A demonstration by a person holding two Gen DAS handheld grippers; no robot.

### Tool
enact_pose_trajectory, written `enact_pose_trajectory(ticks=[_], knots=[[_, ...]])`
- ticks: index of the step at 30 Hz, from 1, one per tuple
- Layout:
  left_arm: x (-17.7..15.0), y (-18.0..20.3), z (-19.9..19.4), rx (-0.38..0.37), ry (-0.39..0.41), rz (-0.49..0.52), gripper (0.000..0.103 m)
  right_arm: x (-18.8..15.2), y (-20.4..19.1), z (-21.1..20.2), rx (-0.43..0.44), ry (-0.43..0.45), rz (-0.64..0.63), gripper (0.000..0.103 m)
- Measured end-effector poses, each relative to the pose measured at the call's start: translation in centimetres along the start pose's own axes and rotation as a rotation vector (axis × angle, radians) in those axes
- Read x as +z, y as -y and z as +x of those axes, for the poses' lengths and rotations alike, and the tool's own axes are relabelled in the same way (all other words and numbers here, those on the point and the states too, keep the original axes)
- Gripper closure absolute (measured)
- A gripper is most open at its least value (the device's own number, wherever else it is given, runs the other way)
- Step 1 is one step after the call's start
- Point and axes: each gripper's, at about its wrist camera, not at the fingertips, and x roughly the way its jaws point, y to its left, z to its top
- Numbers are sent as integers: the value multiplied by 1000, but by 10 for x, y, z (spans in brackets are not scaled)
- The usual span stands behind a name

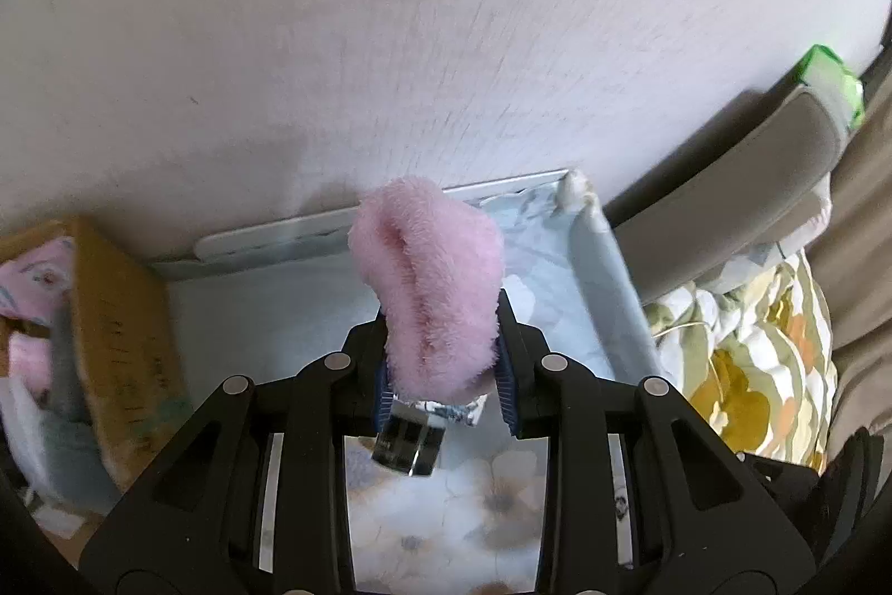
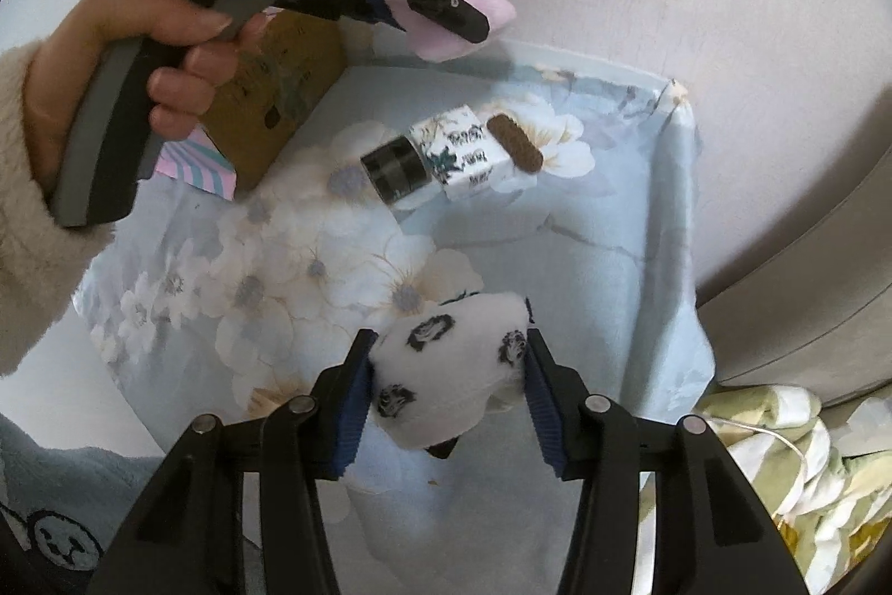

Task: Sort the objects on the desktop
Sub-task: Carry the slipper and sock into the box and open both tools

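My left gripper (image 1: 446, 366) is shut on a fluffy pink cloth (image 1: 432, 283) and holds it in the air above the table; the pink cloth also shows in the right wrist view (image 2: 479, 18), sticking out of the left gripper (image 2: 446, 9). My right gripper (image 2: 446, 388) is shut on a white plush cloth with black prints (image 2: 446, 366), low over the floral tablecloth (image 2: 613, 260). On the tablecloth lie a dark cylinder (image 2: 396, 168), a white printed box (image 2: 463, 151) and a brown oblong piece (image 2: 514, 143).
A brown cardboard box (image 2: 273, 93) stands at the table's back left, also in the left wrist view (image 1: 122, 344), with soft items inside. A pink striped item (image 2: 195, 165) lies beside it. A wall is behind. A grey headboard (image 1: 752, 193) and floral bedding (image 1: 752, 361) are to the right.
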Motion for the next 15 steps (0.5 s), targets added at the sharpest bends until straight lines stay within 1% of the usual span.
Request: enact_pose_trajectory(ticks=[4, 8, 11, 15], knots=[[1, -2, -29, -10, 29, 17, 77, 13, -7, -2, -21, 6, -15, 56], [2, -14, -60, -4, 55, 24, 77, 29, -18, -14, -35, 19, -16, 56], [2, -28, -87, 8, 77, 24, 77, 44, -26, -24, -27, 39, -8, 56], [1, -53, -120, 31, 107, 14, 77, 65, -40, -31, -39, 56, -27, 56]])
